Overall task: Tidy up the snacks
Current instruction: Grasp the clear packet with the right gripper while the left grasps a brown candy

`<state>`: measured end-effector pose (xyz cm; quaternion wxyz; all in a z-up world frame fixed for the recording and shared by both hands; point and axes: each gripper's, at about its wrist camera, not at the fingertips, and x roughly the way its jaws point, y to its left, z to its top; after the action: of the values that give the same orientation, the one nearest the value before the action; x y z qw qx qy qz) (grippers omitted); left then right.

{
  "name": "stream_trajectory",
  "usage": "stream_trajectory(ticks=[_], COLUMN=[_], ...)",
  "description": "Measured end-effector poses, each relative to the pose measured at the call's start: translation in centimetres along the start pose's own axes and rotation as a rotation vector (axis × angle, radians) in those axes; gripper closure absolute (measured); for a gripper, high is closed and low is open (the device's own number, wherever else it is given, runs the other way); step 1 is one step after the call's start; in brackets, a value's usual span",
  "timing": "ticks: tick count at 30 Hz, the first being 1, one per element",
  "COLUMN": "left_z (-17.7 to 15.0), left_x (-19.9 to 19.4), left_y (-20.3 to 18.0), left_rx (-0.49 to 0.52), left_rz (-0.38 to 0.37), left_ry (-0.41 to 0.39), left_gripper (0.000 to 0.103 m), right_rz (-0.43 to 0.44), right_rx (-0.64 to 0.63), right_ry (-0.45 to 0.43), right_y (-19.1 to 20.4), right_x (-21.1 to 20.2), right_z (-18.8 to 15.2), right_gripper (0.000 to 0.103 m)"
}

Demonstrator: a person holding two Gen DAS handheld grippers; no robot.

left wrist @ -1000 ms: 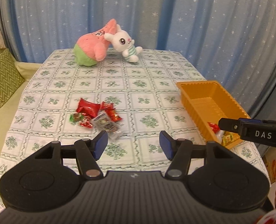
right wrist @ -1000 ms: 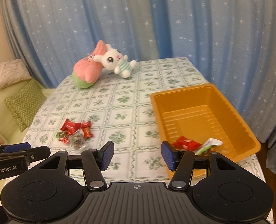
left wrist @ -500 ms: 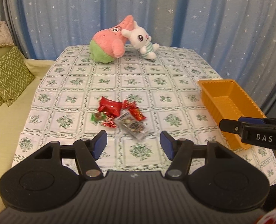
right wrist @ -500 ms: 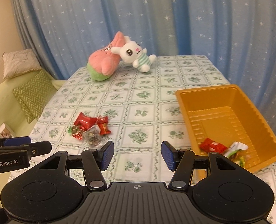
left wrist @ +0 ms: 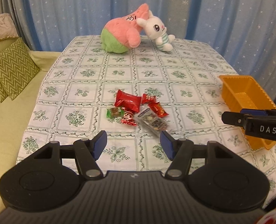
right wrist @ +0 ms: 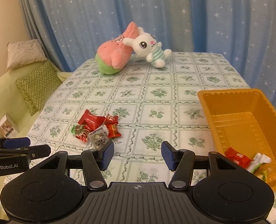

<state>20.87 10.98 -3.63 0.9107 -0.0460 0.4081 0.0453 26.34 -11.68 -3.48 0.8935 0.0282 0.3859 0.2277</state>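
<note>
So both claws are about half open with nothing in them. The left gripper [left wrist: 133,143] has the snack pile [left wrist: 138,110] just ahead of its tips; I'd drop onto the clear packet [left wrist: 152,122] at the near edge, one wrapper at a time. The right gripper [right wrist: 138,154] has the orange tray [right wrist: 240,119] off to its right. Count: six-ish loose snacks, roughly three in the tray, two plushies.

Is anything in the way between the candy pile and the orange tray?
No. Only bare tablecloth lies between the candy pile and the orange tray. The plush toys sit far back, out of the path.
</note>
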Motion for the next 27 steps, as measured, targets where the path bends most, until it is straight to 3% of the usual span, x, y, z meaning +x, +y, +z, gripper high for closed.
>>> stream_trajectory(ticks=[17,27], left_z=[0.6,-0.1], left_x=[7.4,9.4], left_y=[2.7,4.8], left_rx=[-0.053,-0.087], left_rz=[0.034,0.088], left_ry=[0.033,0.033], left_gripper=[0.044,0.043], right_rz=[0.056,0.207], right_rx=[-0.086,-0.226], right_ry=[0.043,0.075], right_y=[1.0,3.9], right_x=[8.9,12.9], right_z=[0.9,-0.1], right_gripper=[0.047,0.047])
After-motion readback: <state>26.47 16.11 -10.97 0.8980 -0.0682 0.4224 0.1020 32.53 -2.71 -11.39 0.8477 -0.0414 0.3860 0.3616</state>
